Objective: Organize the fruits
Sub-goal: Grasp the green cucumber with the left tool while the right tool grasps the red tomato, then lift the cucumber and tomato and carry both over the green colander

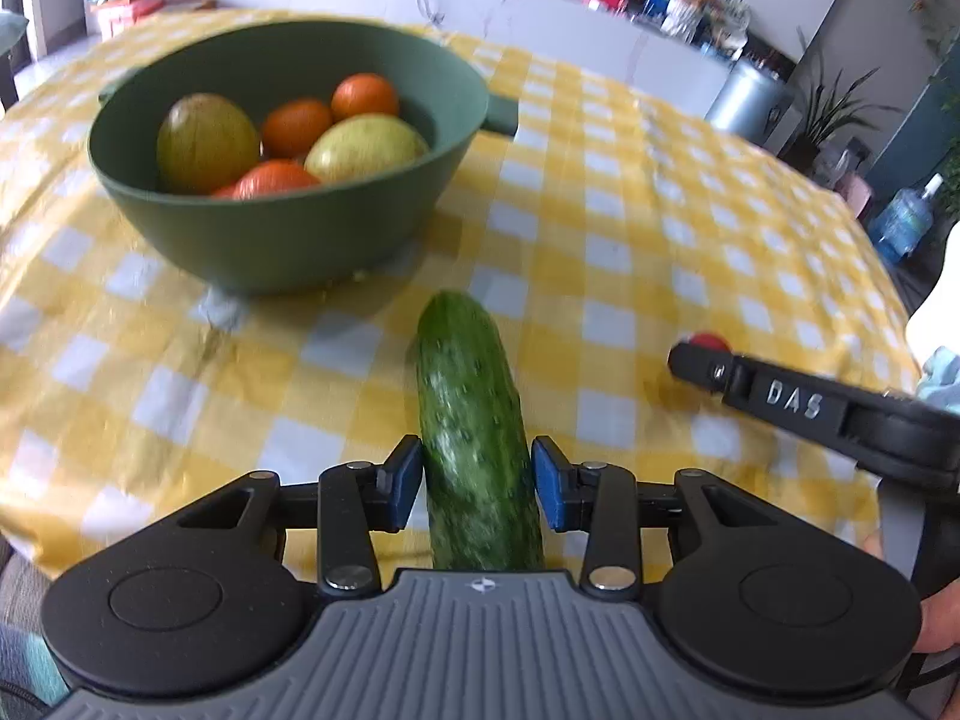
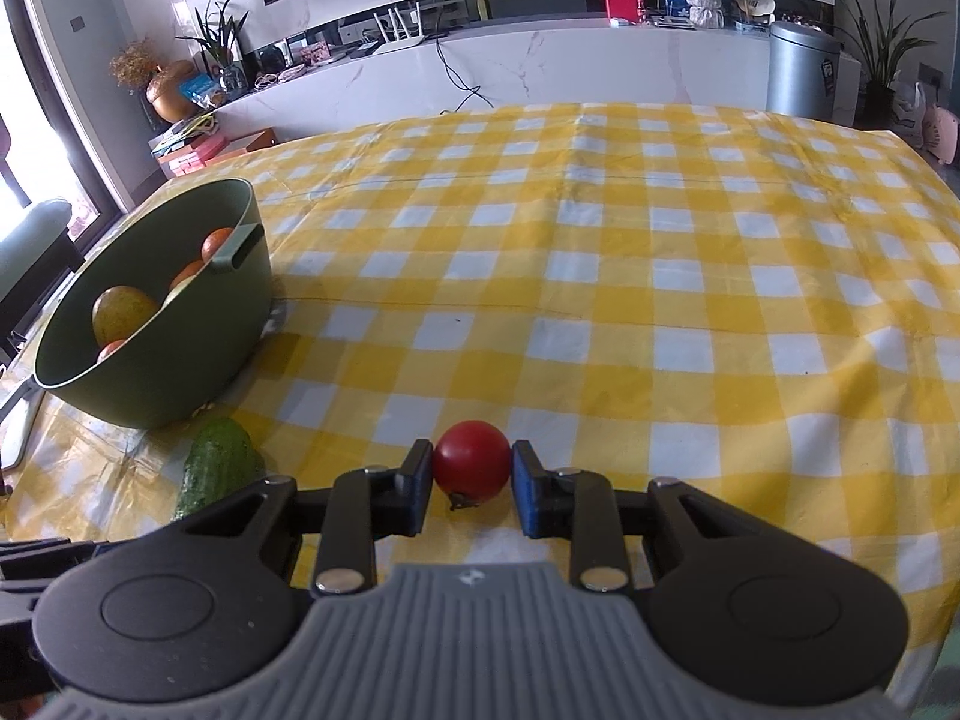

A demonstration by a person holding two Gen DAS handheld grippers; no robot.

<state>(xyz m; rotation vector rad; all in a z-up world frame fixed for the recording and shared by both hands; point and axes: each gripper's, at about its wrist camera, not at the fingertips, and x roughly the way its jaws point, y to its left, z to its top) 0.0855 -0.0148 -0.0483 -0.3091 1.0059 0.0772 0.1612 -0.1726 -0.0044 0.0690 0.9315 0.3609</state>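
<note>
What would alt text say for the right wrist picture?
The right tool is shut on a small red tomato over a yellow checked tablecloth. At left stands a green bowl of fruit, a cucumber beside it.

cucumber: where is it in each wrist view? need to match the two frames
Left wrist: cucumber at bottom centre, between the left gripper pads, pointing up-frame.
Right wrist: cucumber at lower left, partly hidden by the gripper body.
Shared landmark: green bowl of fruit, just beyond the cucumber's far end.
</note>
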